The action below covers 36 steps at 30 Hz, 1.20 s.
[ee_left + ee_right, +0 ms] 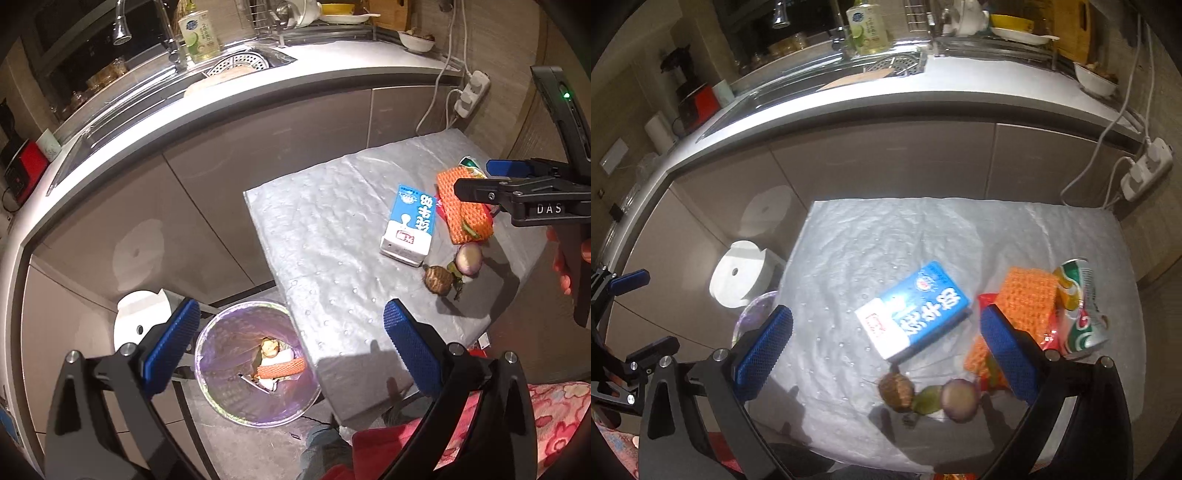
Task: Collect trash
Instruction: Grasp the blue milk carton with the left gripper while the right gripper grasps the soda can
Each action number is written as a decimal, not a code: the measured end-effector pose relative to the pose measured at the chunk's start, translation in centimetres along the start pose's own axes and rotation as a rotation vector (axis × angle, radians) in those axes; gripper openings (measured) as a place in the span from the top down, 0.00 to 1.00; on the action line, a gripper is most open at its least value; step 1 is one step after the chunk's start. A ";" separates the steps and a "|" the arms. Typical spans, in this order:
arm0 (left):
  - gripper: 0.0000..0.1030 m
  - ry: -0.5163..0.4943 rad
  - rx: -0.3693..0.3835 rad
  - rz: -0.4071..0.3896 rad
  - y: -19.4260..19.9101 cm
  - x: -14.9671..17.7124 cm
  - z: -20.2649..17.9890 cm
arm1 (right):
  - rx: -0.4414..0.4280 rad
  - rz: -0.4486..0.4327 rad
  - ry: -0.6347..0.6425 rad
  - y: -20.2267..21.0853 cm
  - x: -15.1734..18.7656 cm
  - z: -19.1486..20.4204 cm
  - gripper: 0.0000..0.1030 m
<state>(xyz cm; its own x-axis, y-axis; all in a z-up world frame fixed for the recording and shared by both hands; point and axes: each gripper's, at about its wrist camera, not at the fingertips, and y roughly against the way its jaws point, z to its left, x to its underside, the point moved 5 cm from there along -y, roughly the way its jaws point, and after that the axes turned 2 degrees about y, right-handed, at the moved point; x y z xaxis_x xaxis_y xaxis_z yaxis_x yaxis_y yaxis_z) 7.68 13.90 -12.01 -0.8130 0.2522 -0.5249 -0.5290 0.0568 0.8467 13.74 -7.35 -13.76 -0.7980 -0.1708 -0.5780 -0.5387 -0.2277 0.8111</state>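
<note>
Milk carton (913, 310) btwn open right gripper (882, 349) fingers

Milk carton (913, 309) is the landmark: tabletop (849, 236) to its left and behind it, toward the cabinets, is bare padded sheet, w/ open passage. Right of carton it's crowded: orange foam net (1028, 295) just beside, crushed can (1082, 306) touching the net's far side, red wrapper under both; near side has a brown root (897, 390), green scrap and cut onion (960, 399) in a tight row. Left of and below carton, off the tabletop edge, trash bin (258, 363) mouth is open, partly filled, white lid (138, 321) beside it.
</note>
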 end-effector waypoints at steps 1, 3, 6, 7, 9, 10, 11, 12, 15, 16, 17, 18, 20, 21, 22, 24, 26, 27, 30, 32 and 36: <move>0.07 -0.005 0.009 -0.003 -0.3 -0.4 -0.8 | 0.011 0.002 -0.008 0.2 0.2 -1.1 0.02; 0.07 -0.017 0.029 -0.005 -1.1 -1.1 -2.6 | 0.023 0.005 -0.023 0.4 0.6 -2.8 0.02; 0.07 -0.037 0.061 0.006 -2.8 -1.9 -5.2 | 0.044 0.015 -0.039 0.6 1.4 -5.5 0.02; 0.07 -0.040 0.067 0.013 -3.5 -2.2 -6.0 | 0.050 0.020 -0.043 0.7 1.6 -6.4 0.02; 0.07 -0.061 0.086 0.024 -4.9 -2.9 -7.7 | 0.051 0.031 -0.056 0.9 2.2 -8.1 0.02; 0.07 -0.073 0.092 0.027 -5.7 -3.3 -8.6 | 0.050 0.037 -0.064 1.0 2.5 -8.9 0.02; 0.07 -0.087 0.098 0.032 -6.4 -3.6 -9.3 | 0.051 0.042 -0.071 1.1 2.7 -9.6 0.02; 0.07 -0.104 0.101 0.040 -7.3 -4.0 -10.2 | 0.052 0.046 -0.077 1.2 2.9 -10.4 0.02; 0.07 -0.145 0.118 0.064 -9.9 -5.2 -12.0 | 0.058 0.057 -0.096 1.5 3.6 -12.3 0.02; 0.07 -0.153 0.125 0.076 -10.8 -5.4 -12.4 | 0.061 0.062 -0.101 1.5 3.8 -12.8 0.02; 0.07 -0.156 0.135 0.090 -11.8 -5.7 -12.8 | 0.066 0.067 -0.106 1.6 4.0 -13.3 0.02; 0.07 -0.157 0.146 0.104 -12.6 -6.0 -13.2 | 0.069 0.071 -0.112 1.6 4.2 -13.7 0.02; 0.07 -0.168 0.154 0.128 -14.3 -6.4 -14.0 | 0.075 0.078 -0.123 1.7 4.5 -14.5 0.02; 0.07 -0.177 0.158 0.138 -15.0 -6.5 -14.3 | 0.078 0.082 -0.127 1.6 4.6 -14.8 0.02; 0.07 -0.187 0.156 0.149 -15.7 -6.5 -14.6 | 0.081 0.086 -0.131 1.5 4.7 -15.1 0.02; 0.07 -0.210 0.153 0.168 -16.9 -6.5 -15.2 | 0.090 0.094 -0.138 1.3 4.9 -15.7 0.02; 0.07 -0.225 0.151 0.187 -17.8 -6.4 -15.5 | 0.094 0.107 -0.150 0.9 5.0 -16.2 0.02; 0.07 -0.231 0.153 0.193 -18.2 -6.4 -15.6 | 0.097 0.110 -0.157 0.7 5.0 -16.4 0.02; 0.11 -0.234 0.162 0.209 -19.3 -6.3 -15.5 | 0.096 0.121 -0.179 0.0 5.1 -16.9 0.02; 0.37 -0.221 0.195 0.239 -19.9 -6.2 -15.4 | 0.097 0.130 -0.187 -0.5 5.2 -17.2 0.02; 0.38 -0.211 0.210 0.250 -20.3 -6.4 -15.2 | 0.094 0.157 -0.193 -1.8 5.2 -17.7 0.02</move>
<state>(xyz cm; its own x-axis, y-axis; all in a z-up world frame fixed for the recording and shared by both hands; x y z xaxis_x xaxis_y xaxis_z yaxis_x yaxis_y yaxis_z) 19.90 -3.56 -27.15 -0.8311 0.4750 -0.2891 -0.2419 0.1593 0.9571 15.36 -24.83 -19.81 -0.9059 -0.0092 -0.4235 -0.4193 -0.1215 0.8997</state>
